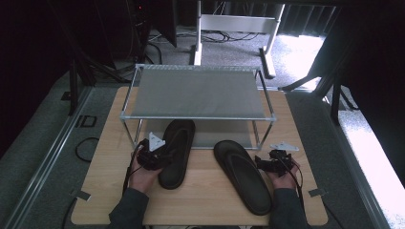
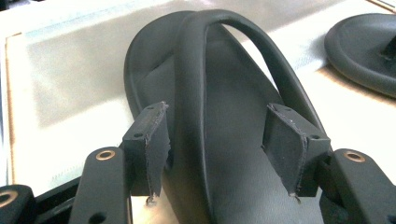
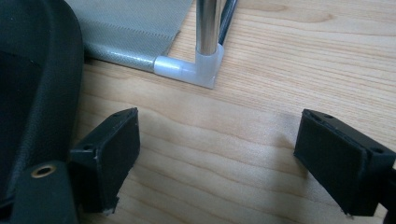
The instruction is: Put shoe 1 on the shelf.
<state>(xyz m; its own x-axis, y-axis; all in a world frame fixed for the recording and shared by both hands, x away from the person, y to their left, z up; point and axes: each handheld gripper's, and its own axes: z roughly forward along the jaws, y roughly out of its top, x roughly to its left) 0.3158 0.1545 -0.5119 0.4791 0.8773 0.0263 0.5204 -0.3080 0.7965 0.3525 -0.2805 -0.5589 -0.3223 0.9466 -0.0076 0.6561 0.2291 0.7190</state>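
Jaws of the left hand-held gripper (image 2: 224, 149) stand released astride the strap (image 2: 196, 93) of the left sandal (image 1: 176, 152), half under the rack (image 1: 198, 93); they should clench squarely on the strap before lifting.

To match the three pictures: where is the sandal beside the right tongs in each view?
High view: the right sandal lies right of centre, beside the right tongs.
Left gripper view: top right corner.
Right gripper view: along the left edge.
Shared landmark: the rack's grey lower shelf.
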